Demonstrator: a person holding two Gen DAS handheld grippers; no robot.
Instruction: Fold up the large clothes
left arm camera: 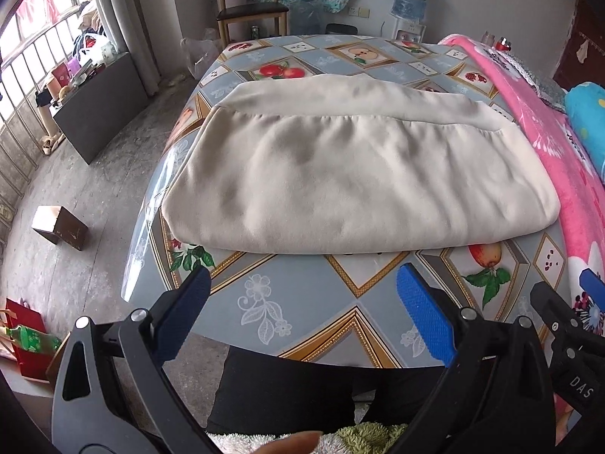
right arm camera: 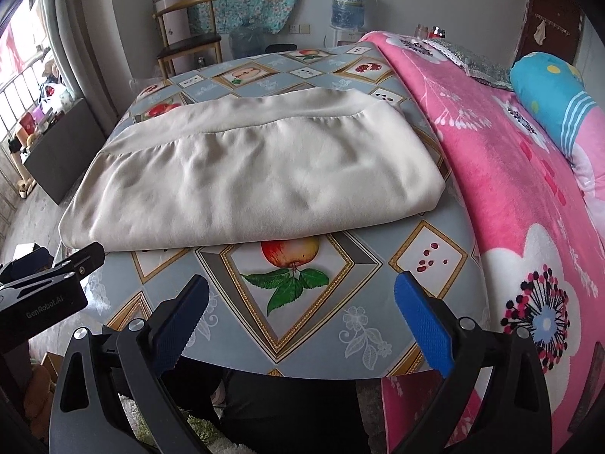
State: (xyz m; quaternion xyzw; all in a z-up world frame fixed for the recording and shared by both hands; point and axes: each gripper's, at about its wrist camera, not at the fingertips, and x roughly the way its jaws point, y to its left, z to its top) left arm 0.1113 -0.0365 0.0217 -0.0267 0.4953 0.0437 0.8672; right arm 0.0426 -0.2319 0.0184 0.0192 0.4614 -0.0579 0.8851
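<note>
A large cream garment [left arm camera: 351, 166] lies folded into a wide rectangle on the table with the fruit-pattern cloth [left arm camera: 302, 302]; it also shows in the right wrist view [right arm camera: 242, 178]. My left gripper [left arm camera: 302, 283] is open and empty, held over the table's near edge just short of the garment's front fold. My right gripper [right arm camera: 302, 291] is open and empty, also near the front edge, a little short of the garment. Each gripper shows at the edge of the other's view: the right one [left arm camera: 567, 321] and the left one [right arm camera: 56, 276].
A pink flowered blanket [right arm camera: 510, 189] covers the bed against the table's right side, with a blue pillow [right arm camera: 552, 87] on it. A wooden chair [left arm camera: 249, 7] and a water dispenser [left arm camera: 410, 0] stand behind the table. A small box [left arm camera: 60, 227] lies on the floor at left.
</note>
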